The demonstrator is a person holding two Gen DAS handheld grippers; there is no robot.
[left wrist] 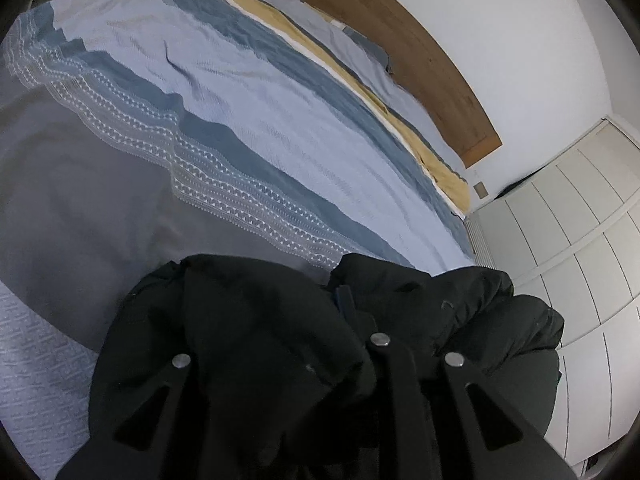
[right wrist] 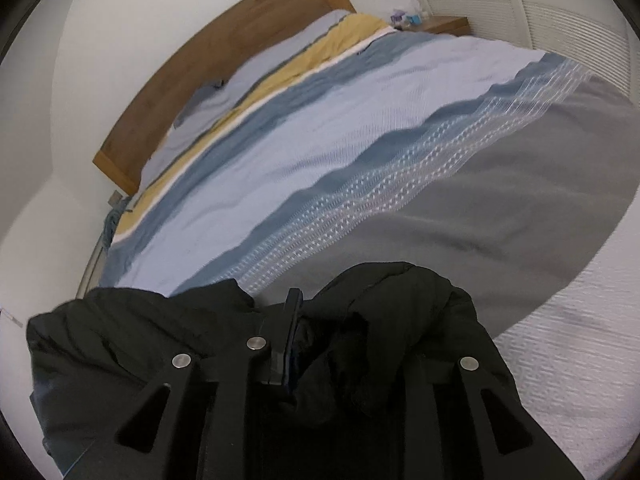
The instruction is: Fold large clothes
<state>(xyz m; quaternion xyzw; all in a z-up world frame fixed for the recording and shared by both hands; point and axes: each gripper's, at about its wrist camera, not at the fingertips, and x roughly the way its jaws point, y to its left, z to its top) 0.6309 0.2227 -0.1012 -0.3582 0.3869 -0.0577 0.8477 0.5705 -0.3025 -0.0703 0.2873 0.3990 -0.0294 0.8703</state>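
While tilted down over the bed (left wrist: 280, 128), each gripper (left wrist: 344, 300) (right wrist: 294, 312) clamped on the black jacket (left wrist: 260, 320).

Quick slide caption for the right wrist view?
Right tongs gripping a black jacket above the striped bedspread.

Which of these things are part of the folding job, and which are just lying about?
Part of the job:
- puffy black padded jacket
- left tongs, closed on the jacket
- right tongs, closed on the jacket

Just lying about:
- blue striped bedspread
- brown wooden headboard
- white panelled wardrobe
- small wooden bedside table
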